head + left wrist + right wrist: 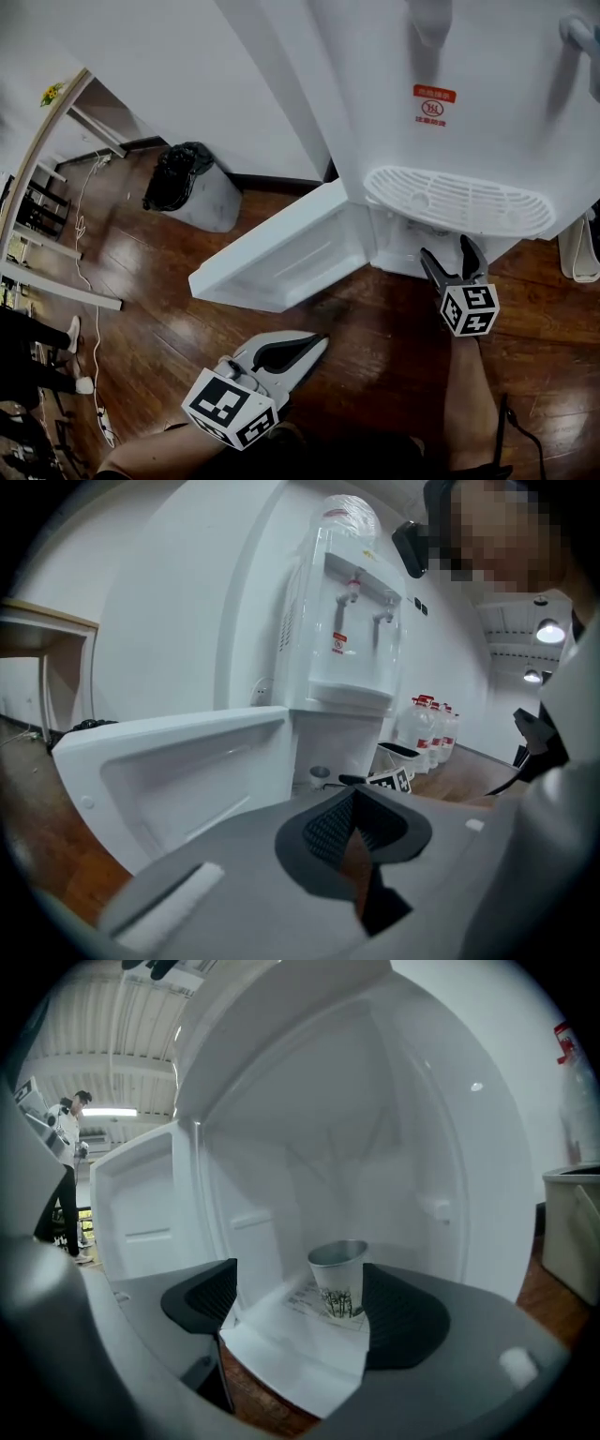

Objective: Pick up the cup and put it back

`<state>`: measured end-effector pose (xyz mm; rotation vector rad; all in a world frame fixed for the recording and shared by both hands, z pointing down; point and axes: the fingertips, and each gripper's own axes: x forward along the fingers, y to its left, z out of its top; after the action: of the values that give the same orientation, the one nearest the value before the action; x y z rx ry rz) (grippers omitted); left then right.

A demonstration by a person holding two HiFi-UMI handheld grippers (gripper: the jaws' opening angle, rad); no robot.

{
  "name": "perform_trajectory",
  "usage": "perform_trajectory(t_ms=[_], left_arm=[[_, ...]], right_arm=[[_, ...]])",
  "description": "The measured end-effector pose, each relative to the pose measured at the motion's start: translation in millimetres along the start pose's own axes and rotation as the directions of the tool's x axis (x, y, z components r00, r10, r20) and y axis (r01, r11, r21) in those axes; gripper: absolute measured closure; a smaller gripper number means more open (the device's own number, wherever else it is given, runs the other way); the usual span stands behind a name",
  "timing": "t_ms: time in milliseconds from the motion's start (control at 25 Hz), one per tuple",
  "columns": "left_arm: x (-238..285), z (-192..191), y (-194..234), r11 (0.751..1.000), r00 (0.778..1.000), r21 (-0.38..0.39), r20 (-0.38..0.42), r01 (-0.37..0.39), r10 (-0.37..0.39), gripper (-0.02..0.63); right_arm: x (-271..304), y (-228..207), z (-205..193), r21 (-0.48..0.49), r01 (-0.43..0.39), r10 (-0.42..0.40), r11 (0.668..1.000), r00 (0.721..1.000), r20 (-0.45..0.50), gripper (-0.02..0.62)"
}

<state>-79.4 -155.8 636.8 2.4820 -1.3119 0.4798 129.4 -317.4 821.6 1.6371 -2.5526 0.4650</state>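
A white paper cup [339, 1279] with a dark plant print stands upright on a sheet of paper inside the open lower cabinet of the water dispenser [450, 112]. My right gripper [300, 1321] is open at the cabinet mouth. The cup stands just beyond its tips, close to the right pad, and nothing is held. In the head view the right gripper [452, 258] points into the cabinet under the drip tray [459, 202], which hides the cup. The left gripper view shows the cup [320, 776] small and far. My left gripper [314, 345] hangs back over the floor, shut and empty.
The cabinet door [281, 253] is swung wide open to the left, between my two grippers. A bin with a black bag [187, 183] stands by the wall. Several water bottles [431, 728] stand right of the dispenser. Cables [89, 281] run along the wooden floor at left.
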Motion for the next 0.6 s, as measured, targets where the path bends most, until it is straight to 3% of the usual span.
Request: perform_trajectory(t_ms=[240,360,600], left_arm=[[-3,-17,11,1.000,0.999,-0.012,-0.048,-0.027,0.026,0.604],[-6,-22,13,0.999,0.998,-0.025,-0.062,-0.022,0.021,0.604],[-13,-26,19,0.999,0.997,-0.029,-0.072,-0.026,0.024,0.604]], right_arm=[[32,-16,-16,-0.013,0.034,-0.034,0.999,0.998,-0.045,0.181],[44,-22,-19,0.011,0.075,-0.074,0.997,0.996,-0.048,0.144],[67,-31,-28,0.044,0.118,-0.115,0.992,0.991,-0.067,0.138]])
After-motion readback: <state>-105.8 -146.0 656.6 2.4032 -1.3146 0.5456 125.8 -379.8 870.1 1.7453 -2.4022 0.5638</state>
